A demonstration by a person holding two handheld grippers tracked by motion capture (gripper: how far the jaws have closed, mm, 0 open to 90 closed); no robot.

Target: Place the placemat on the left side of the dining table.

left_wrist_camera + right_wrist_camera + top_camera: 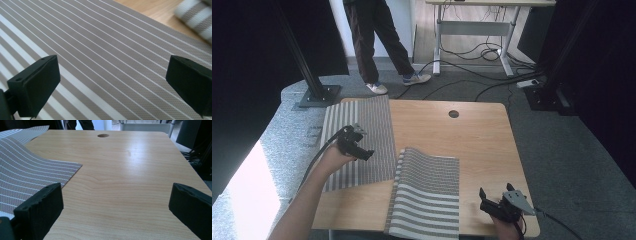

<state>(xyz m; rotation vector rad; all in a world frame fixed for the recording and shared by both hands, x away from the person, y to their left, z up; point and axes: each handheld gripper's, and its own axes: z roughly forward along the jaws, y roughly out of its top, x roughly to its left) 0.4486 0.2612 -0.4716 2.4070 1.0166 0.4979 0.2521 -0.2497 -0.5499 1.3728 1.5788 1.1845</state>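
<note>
A light wooden table with a round cable hole near its far edge stands on grey carpet, with dark stands at both sides, a desk and cables behind, and a person's legs beyond the far left corner. One striped mat lies flat along the left edge; a second mat reaches the near edge. The left gripper hovers wide open over the flat mat. The right gripper, at the near right corner, is open and empty. No writing is legible.
</note>
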